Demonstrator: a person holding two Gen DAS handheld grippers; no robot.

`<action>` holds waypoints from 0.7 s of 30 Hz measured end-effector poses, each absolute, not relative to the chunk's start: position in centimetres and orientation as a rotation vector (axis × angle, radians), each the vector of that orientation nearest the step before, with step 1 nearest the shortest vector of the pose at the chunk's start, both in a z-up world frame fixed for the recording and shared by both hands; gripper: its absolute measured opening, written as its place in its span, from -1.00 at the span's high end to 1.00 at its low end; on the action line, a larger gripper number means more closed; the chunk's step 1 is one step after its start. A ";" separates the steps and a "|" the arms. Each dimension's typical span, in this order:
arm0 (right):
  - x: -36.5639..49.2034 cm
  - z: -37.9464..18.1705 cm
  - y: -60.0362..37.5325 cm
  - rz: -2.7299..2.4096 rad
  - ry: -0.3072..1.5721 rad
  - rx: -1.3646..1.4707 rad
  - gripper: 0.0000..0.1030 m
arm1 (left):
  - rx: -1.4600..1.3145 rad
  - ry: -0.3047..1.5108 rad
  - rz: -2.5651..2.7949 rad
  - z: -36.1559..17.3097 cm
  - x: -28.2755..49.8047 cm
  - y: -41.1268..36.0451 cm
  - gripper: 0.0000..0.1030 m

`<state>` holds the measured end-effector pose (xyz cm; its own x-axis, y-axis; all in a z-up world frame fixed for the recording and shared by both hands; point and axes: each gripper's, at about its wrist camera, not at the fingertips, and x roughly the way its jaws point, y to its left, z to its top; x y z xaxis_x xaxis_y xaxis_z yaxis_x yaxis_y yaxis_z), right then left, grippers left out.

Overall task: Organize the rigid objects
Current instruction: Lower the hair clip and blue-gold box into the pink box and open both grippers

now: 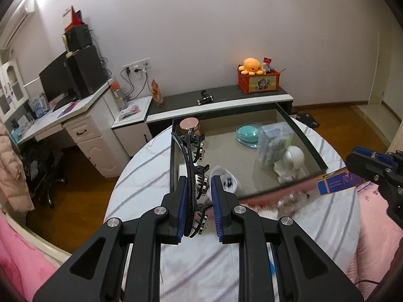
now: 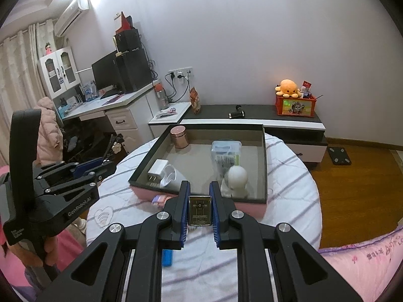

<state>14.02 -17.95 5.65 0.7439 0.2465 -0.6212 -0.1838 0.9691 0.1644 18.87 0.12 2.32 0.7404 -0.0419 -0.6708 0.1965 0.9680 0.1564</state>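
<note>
My left gripper [image 1: 199,178] is shut on a black curved strip of claw hair clips [image 1: 195,176], which sticks forward over the near left corner of the dark-rimmed tray [image 1: 306,141]. My right gripper [image 2: 199,183] is shut on a small blue box with a gold face [image 2: 199,211], just short of the tray's near rim [image 2: 201,196]. In the tray [image 2: 264,166] stand a rose-gold tin [image 2: 179,137], a clear plastic box [image 2: 225,156], a white round-headed figure [image 2: 236,181], a white cup [image 2: 169,175] and a white charger [image 2: 155,170]. A teal round dish [image 1: 248,133] lies there too.
The tray rests on a round table with a white striped cloth [image 2: 289,201]. On the cloth lie a blue lighter [image 2: 167,256] and a small pink pack [image 2: 160,198]. A low black-and-white cabinet [image 2: 277,123], a desk [image 1: 83,115] and pink bedding [image 2: 365,264] surround the table.
</note>
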 end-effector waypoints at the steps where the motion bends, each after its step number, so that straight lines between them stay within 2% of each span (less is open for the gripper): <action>1: 14.9 5.5 -17.8 0.236 0.699 0.092 0.70 | 0.230 0.730 -0.134 2.2 19.9 0.0 0.64; 12: 25.6 3.1 -14.6 0.318 0.778 0.017 0.69 | 0.242 0.819 -0.215 -0.9 31.3 0.0 0.64; 21: 31.2 0.6 -13.0 0.345 0.841 -0.045 0.69 | 0.250 0.895 -0.235 -4.4 35.5 0.4 0.64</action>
<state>31.19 -12.96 0.58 0.6150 0.2816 -0.7365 -0.3165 0.9437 0.0965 35.47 0.43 -4.39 0.6036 -0.0975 -0.7913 0.3044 0.9455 0.1157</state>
